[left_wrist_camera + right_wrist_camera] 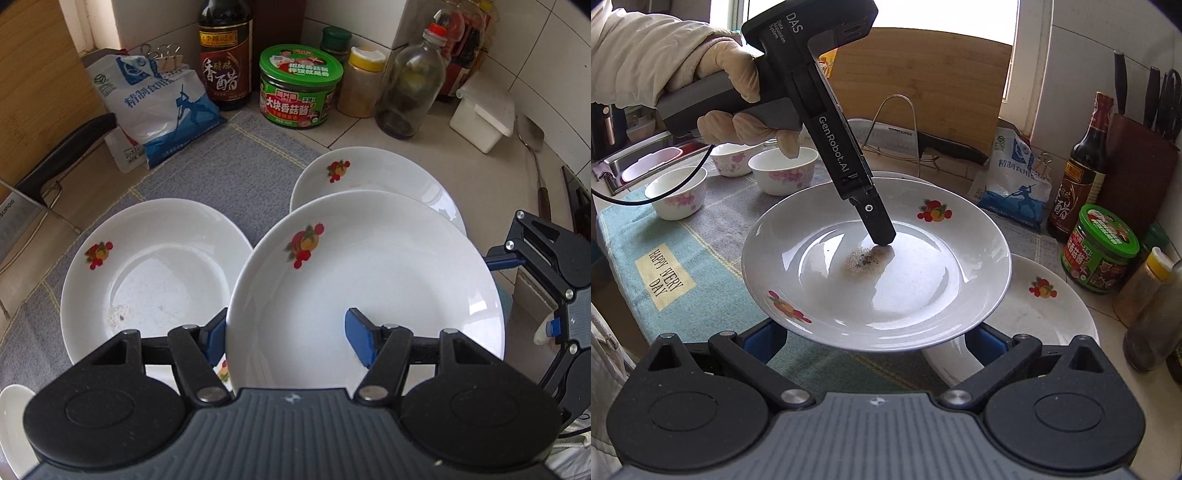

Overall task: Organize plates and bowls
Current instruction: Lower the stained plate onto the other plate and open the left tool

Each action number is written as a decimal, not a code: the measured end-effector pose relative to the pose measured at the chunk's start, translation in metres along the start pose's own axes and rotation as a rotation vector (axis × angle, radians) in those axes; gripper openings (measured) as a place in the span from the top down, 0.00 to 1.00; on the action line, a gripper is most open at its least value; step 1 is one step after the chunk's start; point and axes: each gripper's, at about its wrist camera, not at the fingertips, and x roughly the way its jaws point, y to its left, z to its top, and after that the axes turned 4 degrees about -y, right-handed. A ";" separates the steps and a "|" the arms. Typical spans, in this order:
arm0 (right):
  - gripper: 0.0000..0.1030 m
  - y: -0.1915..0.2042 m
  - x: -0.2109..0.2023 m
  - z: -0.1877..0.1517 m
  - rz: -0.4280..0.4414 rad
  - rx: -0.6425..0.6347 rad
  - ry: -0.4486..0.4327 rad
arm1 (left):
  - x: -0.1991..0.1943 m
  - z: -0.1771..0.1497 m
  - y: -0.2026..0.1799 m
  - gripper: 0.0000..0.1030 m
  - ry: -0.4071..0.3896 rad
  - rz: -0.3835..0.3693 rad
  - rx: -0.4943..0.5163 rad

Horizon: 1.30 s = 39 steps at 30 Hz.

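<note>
Plate (369, 280) w/ fruit print is up off the worktop (373, 129), tilted a bit, dark specks in its middle. Left gripper (286, 332) has it by the near rim: fingers clenched on the rim, one pad (360, 339) on the inside face, the other under the edge. In the right wrist view that inner finger presses just beside the specks, and a gloved hand (738, 74) holds the handle. Right gripper (875, 339) sits at the plate's opposite rim, fingers spread wide w/ tips hidden under the edge; can't tell if they grip or just sit below. Two more plates lie flat: one (147, 273) on the grey mat (221, 177) left of the lifted one, one (369, 173) on bare tile behind it, partly covered. Three bowls (676, 195) w/ pink flowers stand together on the mat's far left end, near the sink edge. Along the back wall: salt bag (162, 107), vinegar bottle (225, 70), green jar (299, 92).
</note>
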 end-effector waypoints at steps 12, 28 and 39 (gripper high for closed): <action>0.00 -0.042 -0.015 -0.023 -0.079 0.072 0.022 | 0.042 0.048 -0.025 0.37 0.015 -0.059 0.072; 0.00 -0.072 -0.018 -0.036 -0.087 0.162 0.049 | 0.080 0.073 -0.033 0.36 0.049 -0.097 0.089; 0.00 -0.076 -0.019 -0.034 -0.094 0.176 0.072 | 0.090 0.079 -0.033 0.36 0.067 -0.105 0.096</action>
